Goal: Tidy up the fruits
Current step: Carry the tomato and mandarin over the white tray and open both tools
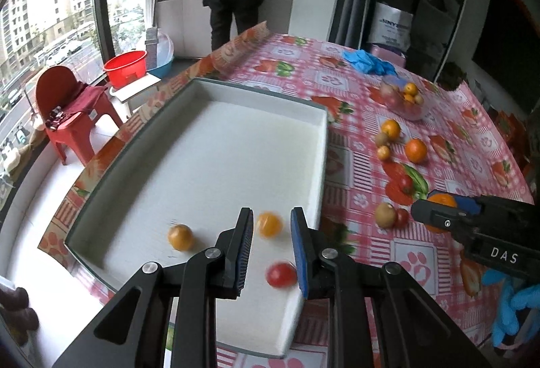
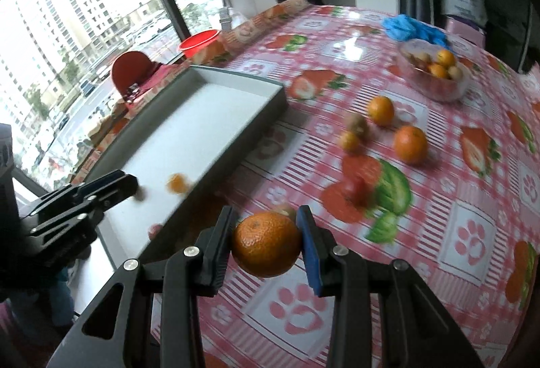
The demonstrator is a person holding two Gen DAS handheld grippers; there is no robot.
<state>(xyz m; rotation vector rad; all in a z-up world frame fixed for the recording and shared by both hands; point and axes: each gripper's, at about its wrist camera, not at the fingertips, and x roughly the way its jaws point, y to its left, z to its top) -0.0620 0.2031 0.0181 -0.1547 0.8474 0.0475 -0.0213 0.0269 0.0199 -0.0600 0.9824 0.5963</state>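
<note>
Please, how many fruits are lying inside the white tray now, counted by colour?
Orange fruits: 2
Red fruit: 1
Total in the white tray: 3
Not counted: the large orange held outside the tray.

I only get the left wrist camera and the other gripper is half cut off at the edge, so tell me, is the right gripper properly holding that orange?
Observer: Yes, the right gripper has the orange squeezed between both fingers.
Operator: Is it over the tray yet?
Observer: No, it is above the pink tablecloth, beside the white tray's outer wall.
Operator: Anything sitting under it?
Observer: Just behind the orange a small brownish fruit peeks out; it is too blurred to name.
</note>
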